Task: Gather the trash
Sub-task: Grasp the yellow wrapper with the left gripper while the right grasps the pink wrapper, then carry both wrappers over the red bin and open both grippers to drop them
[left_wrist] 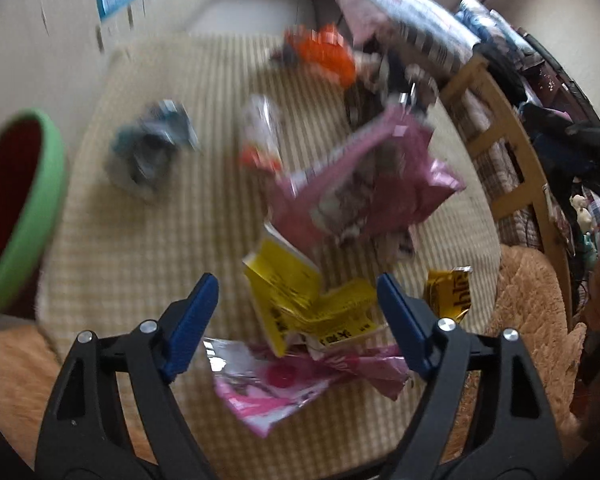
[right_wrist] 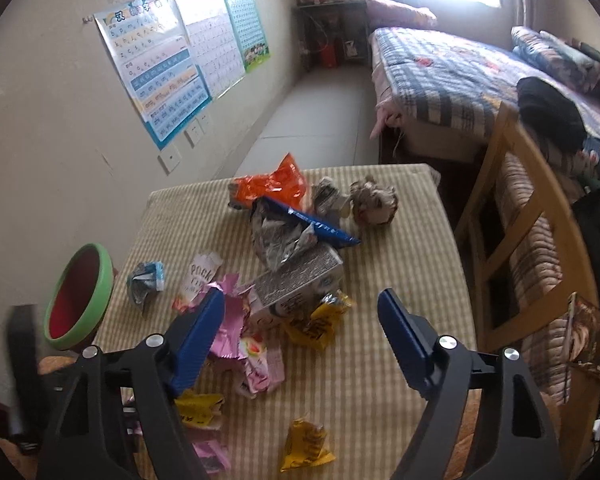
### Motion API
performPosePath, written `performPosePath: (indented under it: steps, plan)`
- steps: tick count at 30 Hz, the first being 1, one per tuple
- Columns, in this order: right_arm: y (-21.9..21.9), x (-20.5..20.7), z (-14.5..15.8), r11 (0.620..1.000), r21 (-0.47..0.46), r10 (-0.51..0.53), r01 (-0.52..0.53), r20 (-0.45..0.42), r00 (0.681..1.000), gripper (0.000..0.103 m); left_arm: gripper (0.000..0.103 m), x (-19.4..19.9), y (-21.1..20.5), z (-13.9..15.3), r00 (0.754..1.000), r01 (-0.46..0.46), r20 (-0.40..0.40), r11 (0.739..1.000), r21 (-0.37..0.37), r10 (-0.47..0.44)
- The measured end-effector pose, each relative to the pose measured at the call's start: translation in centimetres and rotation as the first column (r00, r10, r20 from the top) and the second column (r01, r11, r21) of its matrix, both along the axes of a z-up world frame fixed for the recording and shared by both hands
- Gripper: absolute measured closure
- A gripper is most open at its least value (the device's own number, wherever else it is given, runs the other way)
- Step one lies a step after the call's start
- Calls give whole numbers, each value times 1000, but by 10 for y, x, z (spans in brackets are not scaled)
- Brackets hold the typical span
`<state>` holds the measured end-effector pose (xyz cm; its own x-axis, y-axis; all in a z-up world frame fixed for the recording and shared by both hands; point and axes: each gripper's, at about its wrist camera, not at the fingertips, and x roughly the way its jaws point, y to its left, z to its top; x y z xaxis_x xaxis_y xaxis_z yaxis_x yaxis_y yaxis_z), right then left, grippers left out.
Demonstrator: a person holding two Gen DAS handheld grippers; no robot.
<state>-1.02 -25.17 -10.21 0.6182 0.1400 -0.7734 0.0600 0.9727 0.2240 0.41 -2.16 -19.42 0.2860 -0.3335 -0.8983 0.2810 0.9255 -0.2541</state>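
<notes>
Several pieces of trash lie on a striped beige table (right_wrist: 400,264). The left wrist view is blurred: my left gripper (left_wrist: 298,296) is open and empty just above a yellow wrapper (left_wrist: 296,300), with a pink wrapper (left_wrist: 276,388) below it and a big pink bag (left_wrist: 364,184) beyond. My right gripper (right_wrist: 302,312) is open and empty above the table, over a grey carton (right_wrist: 296,284), a yellow wrapper (right_wrist: 320,320) and a pink wrapper (right_wrist: 228,320). A green bin with a red inside (right_wrist: 80,300) stands at the table's left edge; it also shows in the left wrist view (left_wrist: 20,216).
An orange wrapper (right_wrist: 276,184), a blue-and-silver bag (right_wrist: 296,228) and a crumpled brown ball (right_wrist: 374,202) lie at the far side. A wooden chair (right_wrist: 512,208) stands right of the table, a bed (right_wrist: 460,80) behind it. Posters (right_wrist: 168,64) hang on the left wall.
</notes>
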Motion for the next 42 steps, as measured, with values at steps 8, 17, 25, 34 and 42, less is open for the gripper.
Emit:
performPosePath:
  steps: [8, 17, 25, 34, 42]
  plan:
    - [21, 7, -10, 996, 61, 73, -70, -42, 996, 32, 67, 9, 4, -26, 992, -39, -122, 999, -25, 35]
    - [46, 24, -27, 981, 114, 165, -155, -86, 982, 37, 72, 3, 5, -7, 999, -24, -29, 1000, 5, 24]
    - [59, 46, -63, 971, 171, 201, -167, -208, 957, 64, 71, 7, 30, 21, 991, -112, 71, 994, -5, 112]
    - [65, 33, -29, 959, 193, 233, -209, -113, 966, 74, 71, 7, 51, 31, 980, -166, 104, 986, -30, 168]
    - [99, 39, 31, 940, 166, 296, -298, 38, 954, 74, 71, 13, 115, 68, 914, -336, 238, 942, -9, 328]
